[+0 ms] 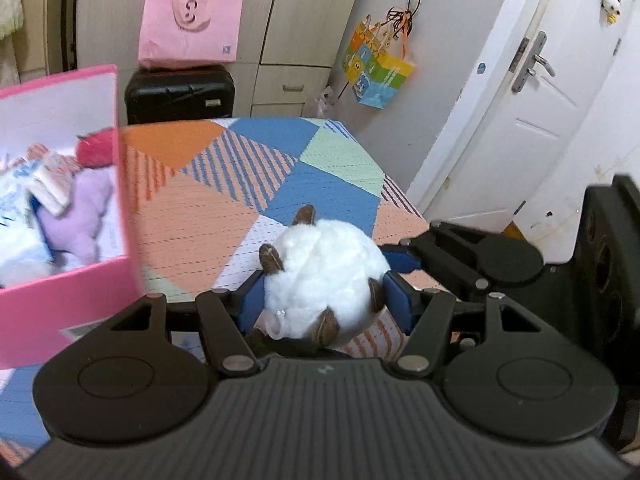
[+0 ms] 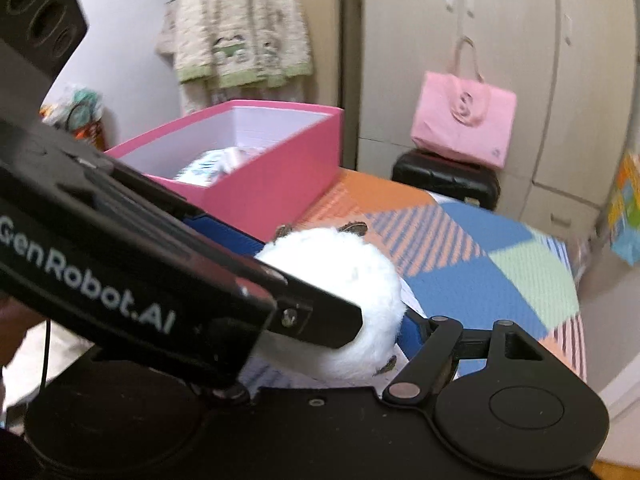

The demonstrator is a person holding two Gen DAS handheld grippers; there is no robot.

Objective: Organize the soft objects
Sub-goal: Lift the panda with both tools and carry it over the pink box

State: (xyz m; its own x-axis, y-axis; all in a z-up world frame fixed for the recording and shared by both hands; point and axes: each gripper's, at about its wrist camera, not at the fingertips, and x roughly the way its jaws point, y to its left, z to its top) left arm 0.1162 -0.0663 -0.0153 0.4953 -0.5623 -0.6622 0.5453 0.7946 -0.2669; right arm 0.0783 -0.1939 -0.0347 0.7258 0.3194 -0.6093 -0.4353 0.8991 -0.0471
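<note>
A pink tote bag (image 1: 191, 28) sits on a black suitcase (image 1: 179, 94) at twelve o'clock; at two o'clock, a colourful gift bag (image 1: 378, 70) hangs beside the white door (image 1: 552, 92).

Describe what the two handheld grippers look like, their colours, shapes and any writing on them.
Both are matte black plastic. The left gripper has a ribbed body, two round discs, silver pivot pins, angular linkage arms and blue fingers. White "GenRobot.AI" lettering runs along its side. The right gripper matches.

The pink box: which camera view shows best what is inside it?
The left wrist view. It looks down into the pink box, showing a purple plush, a red one and light fabric. In the right wrist view the pink box is seen from the side; its wall hides all but some pale fabric.
</note>
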